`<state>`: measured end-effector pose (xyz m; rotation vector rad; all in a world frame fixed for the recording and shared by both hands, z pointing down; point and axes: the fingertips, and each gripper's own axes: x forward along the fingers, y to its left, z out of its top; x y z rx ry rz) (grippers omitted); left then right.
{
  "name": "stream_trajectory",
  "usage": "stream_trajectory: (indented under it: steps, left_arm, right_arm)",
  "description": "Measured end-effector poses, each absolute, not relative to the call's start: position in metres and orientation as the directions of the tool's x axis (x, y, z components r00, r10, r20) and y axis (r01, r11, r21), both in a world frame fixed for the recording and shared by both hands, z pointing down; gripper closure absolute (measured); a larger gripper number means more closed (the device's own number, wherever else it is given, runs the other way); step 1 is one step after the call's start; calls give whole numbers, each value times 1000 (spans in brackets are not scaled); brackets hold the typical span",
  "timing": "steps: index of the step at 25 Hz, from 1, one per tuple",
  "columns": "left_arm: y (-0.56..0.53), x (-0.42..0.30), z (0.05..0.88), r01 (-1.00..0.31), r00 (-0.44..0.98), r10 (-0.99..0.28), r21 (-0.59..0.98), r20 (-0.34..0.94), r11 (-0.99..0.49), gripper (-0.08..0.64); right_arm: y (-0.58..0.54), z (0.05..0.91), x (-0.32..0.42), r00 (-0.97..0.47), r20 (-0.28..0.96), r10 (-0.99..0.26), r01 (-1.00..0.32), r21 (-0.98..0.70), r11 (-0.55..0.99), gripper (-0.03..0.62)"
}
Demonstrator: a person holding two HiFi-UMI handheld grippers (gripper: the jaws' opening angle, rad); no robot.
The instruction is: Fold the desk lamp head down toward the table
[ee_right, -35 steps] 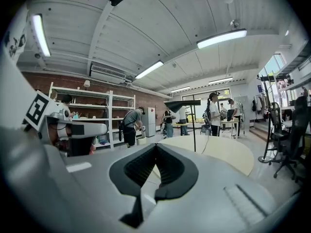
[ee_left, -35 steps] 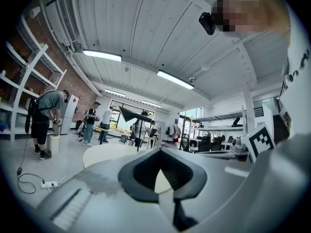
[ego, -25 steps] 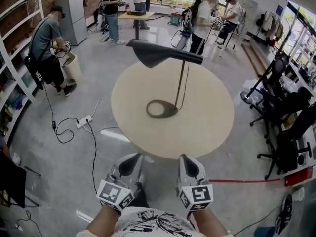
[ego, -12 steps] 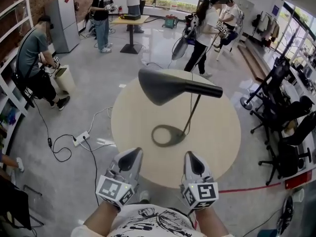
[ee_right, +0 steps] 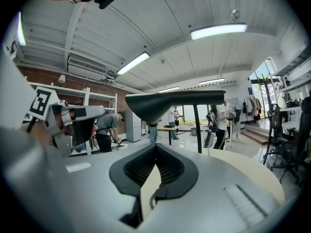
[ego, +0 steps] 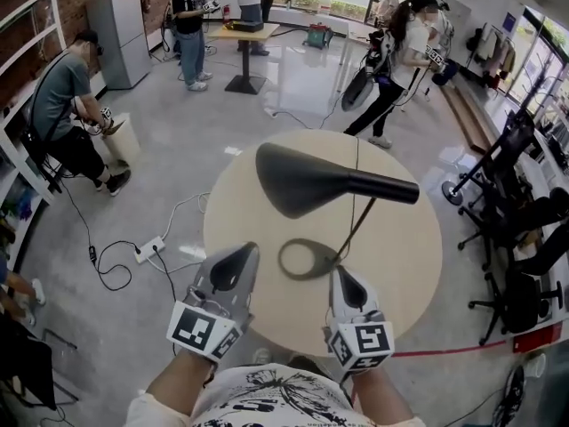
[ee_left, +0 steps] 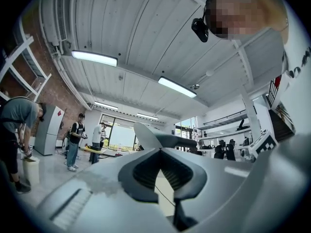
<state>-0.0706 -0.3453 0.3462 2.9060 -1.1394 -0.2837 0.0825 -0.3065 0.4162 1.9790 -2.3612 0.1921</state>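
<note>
Your desk lamp (ego: pixel 373 185) stands on the round table (ego: pixel 404 278). Its ring base (ego: pixel 286 268) lies flat on the top on your side, and its thin stem (ego: pixel 358 228) leans up to the right. Its head (ego: pixel 298 181) is held level above the base, pointing left, not yet folded down.

A second ago both grippers hung short of the table's edge. Now you have brought them forward over it, and the lamp sits nearer and lower in the head view. Your left gripper (ego: pixel 240 254) is just left of the ring base. Your right gripper (ego: pixel 342 276) is at the base's right side, below the stem. Each has its jaws closed tip to tip with nothing between them.

Off to the left, a pale bin (ego: pixel 124 139) stands beside a bending person (ego: pixel 62 96). You can't make out what it holds.
</note>
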Motion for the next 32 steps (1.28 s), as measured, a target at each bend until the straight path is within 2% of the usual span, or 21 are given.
stream_trajectory:
  steps: [9,16,32]
  left_arm:
    - [-390,-60,278,-695,705,-663,-57,-252,-717,554]
    - [-422,-50,252,-712,700,-671,-171,-244,-681,554]
    - [-440,-50,311,-723,690,-710,-89,-138,-685,554]
  right_arm:
    - [-340,396,84,-237,99,-966,-972,-35,234,583]
    - [-344,407,83,-257,120,-959,-966,-46,253,583]
    - [-342,420,83,-251,144,-957,-968,-51,246,583]
